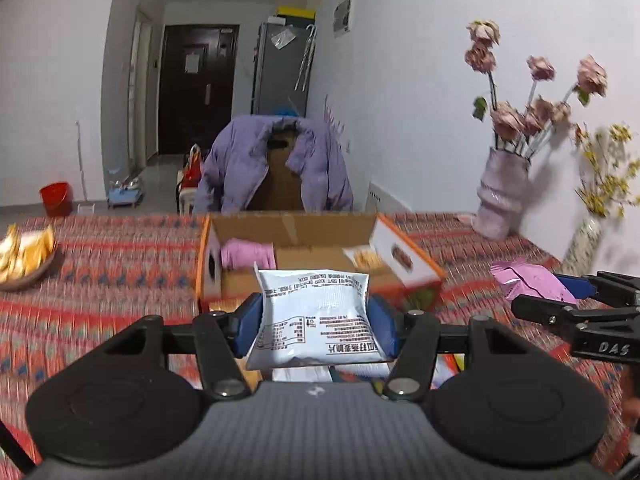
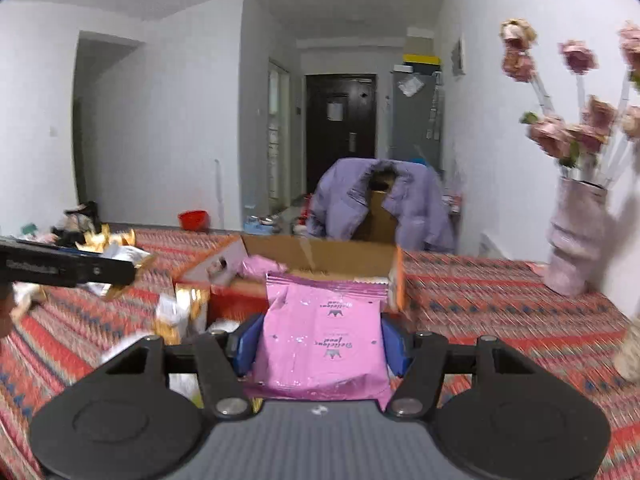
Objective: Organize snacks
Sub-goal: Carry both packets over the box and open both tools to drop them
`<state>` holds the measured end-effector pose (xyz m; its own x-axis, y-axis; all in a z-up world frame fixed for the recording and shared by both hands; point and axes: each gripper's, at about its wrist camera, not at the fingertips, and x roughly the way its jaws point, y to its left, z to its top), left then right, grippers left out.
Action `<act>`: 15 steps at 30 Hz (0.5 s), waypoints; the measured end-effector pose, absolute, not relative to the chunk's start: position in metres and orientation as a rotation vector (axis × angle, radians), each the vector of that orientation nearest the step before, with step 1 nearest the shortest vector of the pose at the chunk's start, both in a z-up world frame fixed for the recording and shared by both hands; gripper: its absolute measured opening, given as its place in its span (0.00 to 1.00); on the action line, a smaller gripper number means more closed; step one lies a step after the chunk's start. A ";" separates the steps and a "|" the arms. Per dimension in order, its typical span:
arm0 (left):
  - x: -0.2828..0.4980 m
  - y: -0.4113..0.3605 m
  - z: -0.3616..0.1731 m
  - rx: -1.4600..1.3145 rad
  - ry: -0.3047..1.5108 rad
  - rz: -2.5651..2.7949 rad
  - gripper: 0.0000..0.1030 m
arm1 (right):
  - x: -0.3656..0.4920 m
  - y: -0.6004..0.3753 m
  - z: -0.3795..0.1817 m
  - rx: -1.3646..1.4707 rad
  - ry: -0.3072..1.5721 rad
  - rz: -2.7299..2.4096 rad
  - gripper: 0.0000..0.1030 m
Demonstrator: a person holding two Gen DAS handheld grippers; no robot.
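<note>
My left gripper (image 1: 314, 326) is shut on a white snack packet (image 1: 314, 316) with black print, held above the patterned tablecloth just short of the open cardboard box (image 1: 296, 232). A pink packet (image 1: 246, 254) lies inside the box at its left. My right gripper (image 2: 320, 340) is shut on a pink snack packet (image 2: 324, 332), also in front of the cardboard box (image 2: 320, 254). In the left wrist view the right gripper (image 1: 560, 292) shows at the right edge with the pink packet (image 1: 528, 280) in it. The left gripper's arm (image 2: 68, 268) crosses the right wrist view at the left.
A bowl of gold-wrapped snacks (image 1: 24, 256) sits at the table's left. Loose packets (image 2: 176, 312) lie left of the box. Two vases of flowers (image 1: 500, 196) stand against the right wall. A chair with a purple jacket (image 1: 276, 164) stands behind the table.
</note>
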<state>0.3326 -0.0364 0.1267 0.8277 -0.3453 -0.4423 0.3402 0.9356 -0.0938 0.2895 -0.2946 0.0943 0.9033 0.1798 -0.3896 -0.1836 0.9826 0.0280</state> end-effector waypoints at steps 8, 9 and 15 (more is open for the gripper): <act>0.487 -0.042 0.119 0.011 0.602 -0.311 0.57 | 0.450 -0.306 0.109 0.088 0.499 0.281 0.59; 0.507 -0.043 0.112 0.015 0.620 -0.298 0.57 | 0.473 -0.305 0.104 0.088 0.524 0.278 0.59; 0.579 -0.057 0.068 0.071 0.724 -0.276 0.60 | 0.595 -0.295 0.063 0.082 0.674 0.225 0.59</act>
